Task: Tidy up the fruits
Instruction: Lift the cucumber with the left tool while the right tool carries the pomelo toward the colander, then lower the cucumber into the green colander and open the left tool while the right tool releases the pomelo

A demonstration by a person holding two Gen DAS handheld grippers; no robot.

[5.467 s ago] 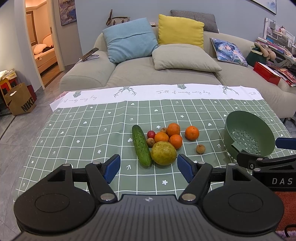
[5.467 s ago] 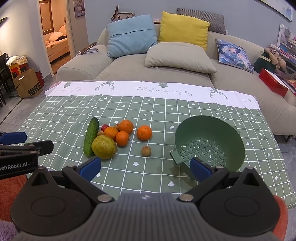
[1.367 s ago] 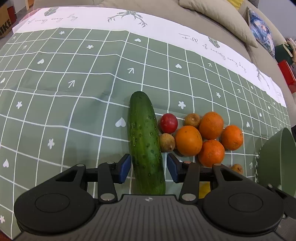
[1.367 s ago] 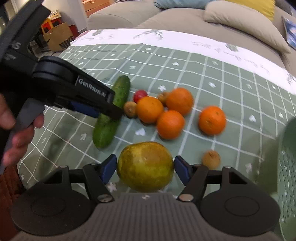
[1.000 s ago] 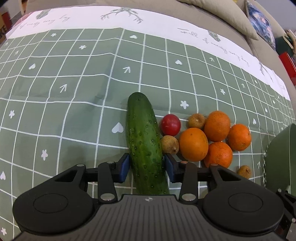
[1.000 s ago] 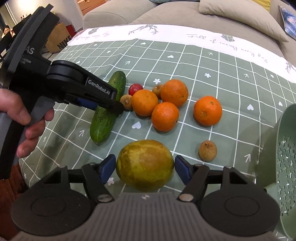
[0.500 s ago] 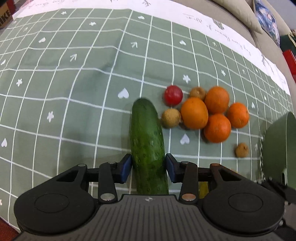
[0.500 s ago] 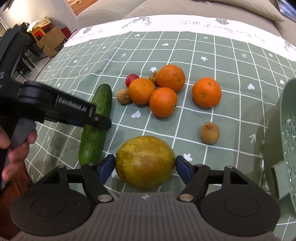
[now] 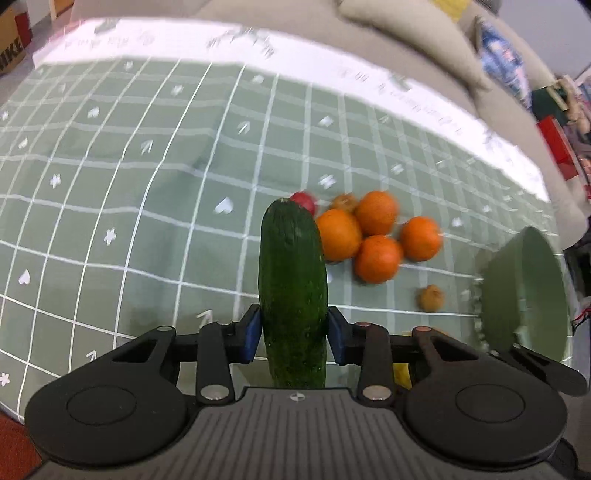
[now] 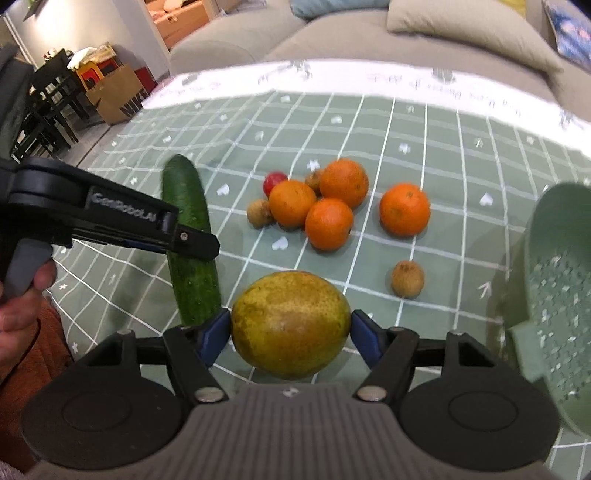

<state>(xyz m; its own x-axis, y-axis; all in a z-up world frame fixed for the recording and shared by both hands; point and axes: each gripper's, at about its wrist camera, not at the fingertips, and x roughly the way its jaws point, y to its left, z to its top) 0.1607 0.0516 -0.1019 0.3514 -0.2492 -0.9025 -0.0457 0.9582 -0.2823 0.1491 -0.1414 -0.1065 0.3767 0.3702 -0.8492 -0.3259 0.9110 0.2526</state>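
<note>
My left gripper [image 9: 293, 334] has its jaws closing on a dark green cucumber [image 9: 293, 291], both blue pads pressed on its sides, and the cucumber hangs above the cloth. In the right wrist view the same cucumber [image 10: 190, 236] sticks out past the left gripper's fingers [image 10: 192, 245]. My right gripper [image 10: 291, 334] is shut on a big yellow-green pear-like fruit [image 10: 291, 323], held between both pads. Several oranges [image 10: 328, 223], a small red fruit [image 10: 274, 181] and small brown fruits [image 10: 407, 277] lie on the green checked tablecloth [image 10: 369, 122].
A green colander bowl [image 10: 554, 295] stands tilted at the right of the table and shows too in the left wrist view as the colander [image 9: 524, 295]. A grey sofa [image 10: 332, 33] with cushions lies behind. A paper bag [image 10: 118, 96] and chairs stand at far left.
The left gripper closed on the cucumber and lifted it off the cloth, away from the fruit pile. The right gripper holds the big fruit as before, slightly raised.
</note>
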